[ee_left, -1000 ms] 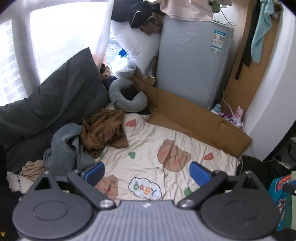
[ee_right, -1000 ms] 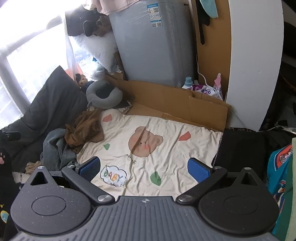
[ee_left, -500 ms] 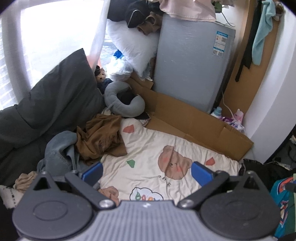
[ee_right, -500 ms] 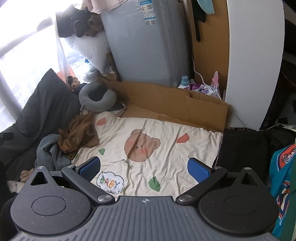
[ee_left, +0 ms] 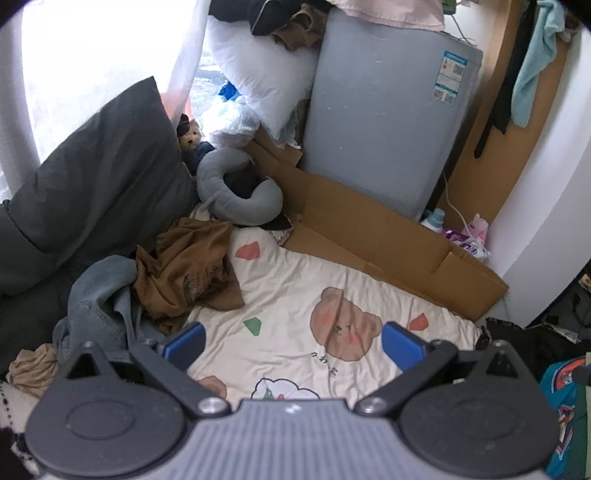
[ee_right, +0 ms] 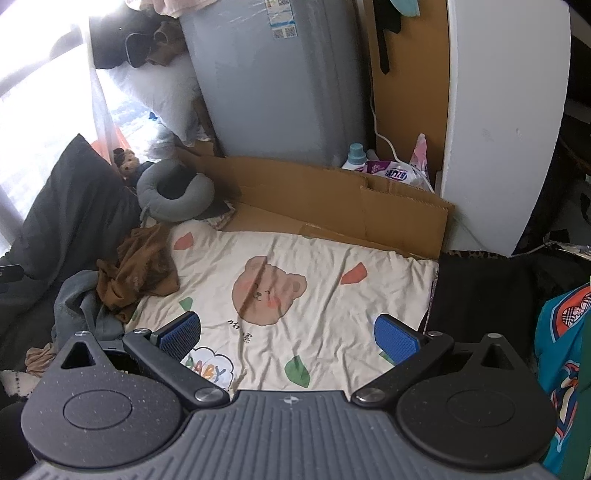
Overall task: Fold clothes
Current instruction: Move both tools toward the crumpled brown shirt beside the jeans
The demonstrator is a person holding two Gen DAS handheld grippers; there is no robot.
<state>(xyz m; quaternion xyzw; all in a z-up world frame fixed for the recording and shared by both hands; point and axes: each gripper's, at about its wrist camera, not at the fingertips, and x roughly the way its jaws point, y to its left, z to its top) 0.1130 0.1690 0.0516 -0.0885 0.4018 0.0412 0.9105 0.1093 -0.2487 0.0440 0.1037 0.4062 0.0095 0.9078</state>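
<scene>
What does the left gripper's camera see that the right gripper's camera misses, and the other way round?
Only the left wrist view shows the pale blue towel hanging at the upper right and most of the pink cloth on top of the grey appliance.

Only the right wrist view shows the "BABY" cloud print whole and the black fabric spread beside the bear-print blanket.

Both show that blanket, the crumpled brown garment, the grey-blue garment, the grey neck pillow, the flattened cardboard, and open, empty grippers: left, right.
</scene>
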